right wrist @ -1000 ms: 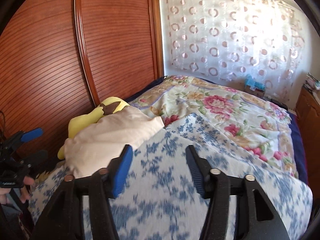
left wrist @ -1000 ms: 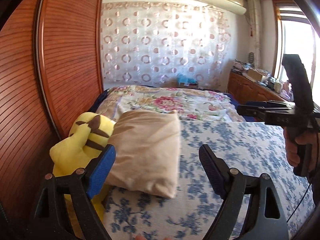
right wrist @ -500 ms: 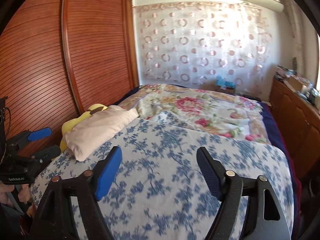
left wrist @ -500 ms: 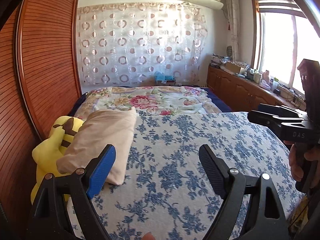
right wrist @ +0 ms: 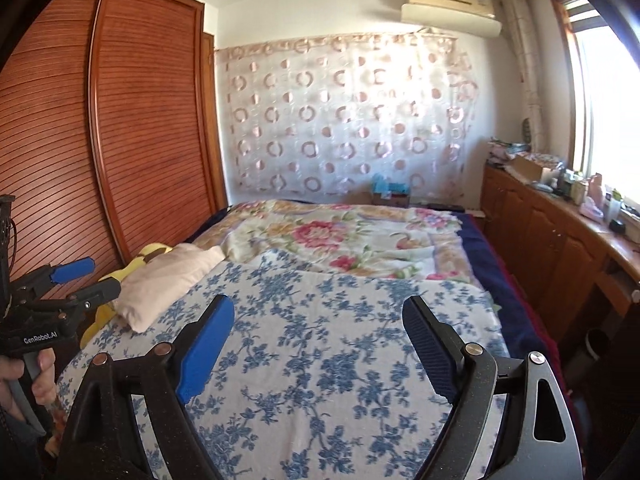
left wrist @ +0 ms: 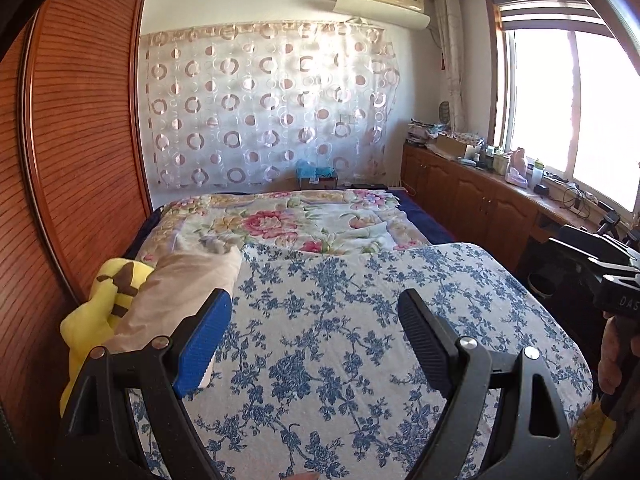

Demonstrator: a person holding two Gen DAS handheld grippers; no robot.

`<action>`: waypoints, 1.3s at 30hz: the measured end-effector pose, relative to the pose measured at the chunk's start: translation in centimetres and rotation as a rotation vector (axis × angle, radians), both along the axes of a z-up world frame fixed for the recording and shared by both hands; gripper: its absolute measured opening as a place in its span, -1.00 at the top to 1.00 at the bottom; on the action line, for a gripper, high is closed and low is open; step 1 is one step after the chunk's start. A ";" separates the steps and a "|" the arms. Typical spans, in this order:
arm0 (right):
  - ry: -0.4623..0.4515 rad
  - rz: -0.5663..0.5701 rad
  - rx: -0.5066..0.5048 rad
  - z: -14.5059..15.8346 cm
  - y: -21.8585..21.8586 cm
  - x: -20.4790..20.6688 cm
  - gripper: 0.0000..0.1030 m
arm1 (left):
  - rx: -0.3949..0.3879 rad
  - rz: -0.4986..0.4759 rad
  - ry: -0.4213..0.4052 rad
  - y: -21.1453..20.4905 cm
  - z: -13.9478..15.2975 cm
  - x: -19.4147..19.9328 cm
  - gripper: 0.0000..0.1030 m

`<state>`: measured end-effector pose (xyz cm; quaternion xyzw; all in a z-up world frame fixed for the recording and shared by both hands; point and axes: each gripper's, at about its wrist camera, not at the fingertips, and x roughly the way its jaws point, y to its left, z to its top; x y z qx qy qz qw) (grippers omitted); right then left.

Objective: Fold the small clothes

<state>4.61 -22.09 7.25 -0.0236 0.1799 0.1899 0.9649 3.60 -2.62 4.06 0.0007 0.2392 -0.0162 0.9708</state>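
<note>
Two wrist views, both facing the bed [left wrist: 340, 320].

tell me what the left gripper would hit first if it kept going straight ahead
Probably the blue-flowered white bedspread: the open, empty left gripper tilts down toward its middle, nothing between. Depth is uncertain.

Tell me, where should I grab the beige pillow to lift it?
Grip the beige pillow by its near end, coming from the foot of the bed. That end overhangs the blue-flowered cover; the far side leans on the yellow plush toy.
</note>
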 end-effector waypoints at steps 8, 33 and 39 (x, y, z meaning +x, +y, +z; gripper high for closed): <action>-0.043 -0.043 0.044 0.8 -0.5 -3.4 -0.70 | -0.001 -0.008 -0.039 -1.2 2.2 -0.5 -0.67; -0.063 -0.068 0.061 0.3 -0.6 -2.8 -0.70 | 0.002 -0.008 -0.056 -1.5 2.9 -1.0 -0.67; -0.065 -0.068 0.060 0.2 -0.7 -2.6 -0.70 | 0.002 -0.008 -0.057 -1.5 2.9 -1.1 -0.67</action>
